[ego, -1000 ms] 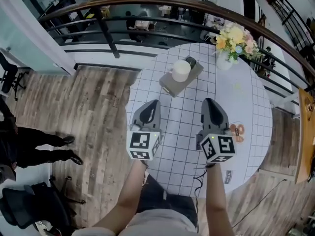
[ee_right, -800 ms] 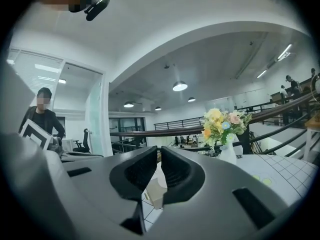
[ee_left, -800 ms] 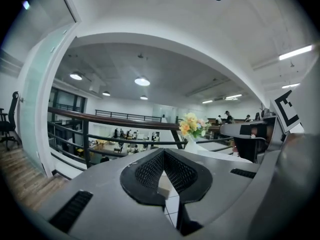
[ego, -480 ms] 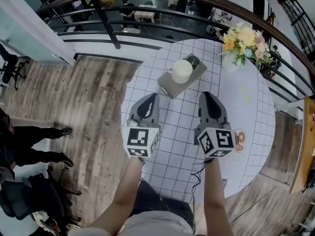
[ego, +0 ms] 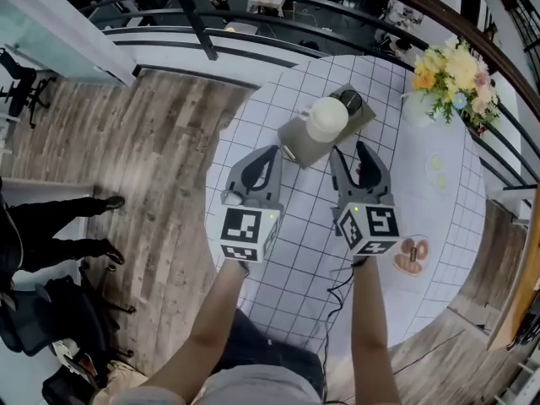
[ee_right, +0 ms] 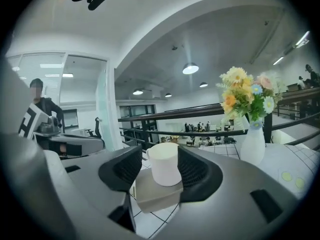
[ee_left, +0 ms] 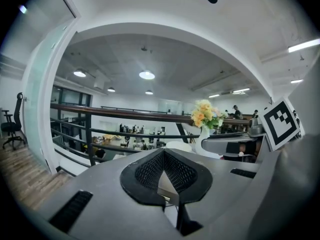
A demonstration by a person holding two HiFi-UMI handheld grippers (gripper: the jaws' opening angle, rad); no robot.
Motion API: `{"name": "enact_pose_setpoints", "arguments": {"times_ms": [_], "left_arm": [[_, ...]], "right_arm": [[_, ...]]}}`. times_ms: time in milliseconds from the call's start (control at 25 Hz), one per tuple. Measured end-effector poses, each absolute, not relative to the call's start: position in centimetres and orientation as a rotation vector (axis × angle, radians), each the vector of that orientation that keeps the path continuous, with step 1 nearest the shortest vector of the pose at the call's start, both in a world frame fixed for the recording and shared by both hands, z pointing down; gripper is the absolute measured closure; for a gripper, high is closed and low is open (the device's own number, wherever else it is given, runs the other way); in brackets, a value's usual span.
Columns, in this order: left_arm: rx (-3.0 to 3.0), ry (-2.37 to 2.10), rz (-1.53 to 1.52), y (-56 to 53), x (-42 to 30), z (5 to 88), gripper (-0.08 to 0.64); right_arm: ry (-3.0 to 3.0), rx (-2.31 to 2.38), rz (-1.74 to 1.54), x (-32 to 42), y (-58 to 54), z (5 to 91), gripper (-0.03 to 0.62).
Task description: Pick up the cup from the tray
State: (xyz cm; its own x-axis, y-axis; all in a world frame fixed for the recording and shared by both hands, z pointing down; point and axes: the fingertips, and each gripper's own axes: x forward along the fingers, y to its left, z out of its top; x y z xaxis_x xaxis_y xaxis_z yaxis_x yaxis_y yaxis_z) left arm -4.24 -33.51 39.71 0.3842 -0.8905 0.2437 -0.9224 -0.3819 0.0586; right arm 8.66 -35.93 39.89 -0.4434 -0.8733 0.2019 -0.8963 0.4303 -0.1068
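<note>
Opening on approach

Right claw (ego: 348, 152): jaws just parted, nothing gripped; I have brought it nearer. Cup (ego: 327, 118): upright on tray (ego: 297, 140), lined up just ahead of the gap. Left claw (ego: 270, 152): closed, empty. Grasp likely next.

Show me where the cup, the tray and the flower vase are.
cup (ee_right: 165, 166), right gripper view, on the middle of its white side wall.
tray (ee_right: 152, 193), right gripper view, on its bare front part below the cup.
flower vase (ee_right: 252, 145), right gripper view, on its white body.
</note>
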Motion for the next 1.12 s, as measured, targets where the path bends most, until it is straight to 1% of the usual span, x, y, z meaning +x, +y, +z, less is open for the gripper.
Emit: {"name": "enact_pose_setpoints", "arguments": {"times_ms": [200,400,680,1120], "left_arm": [[2.442,-1.634,0.273,-34.7,-4.3,40.9,0.553],[2.430,-1.629,0.298,-35.3,-4.6,42.3,0.552],[2.406,-1.632,0.295,-35.9,-5.2,43.3,0.553],[2.341,-1.632,0.308,-35.8,-6.4,45.4,0.553]], "right_arm": [[-2.529,1.510,0.255,7.3,-38.1,42.3,0.336],[-2.518,1.495,0.295,7.1,-40.1,44.4,0.296],[-2.524,1.435,0.267,6.1,-41.6,45.9,0.276],[-2.525,1.431,0.259,5.2,-43.2,46.9,0.267]]}}
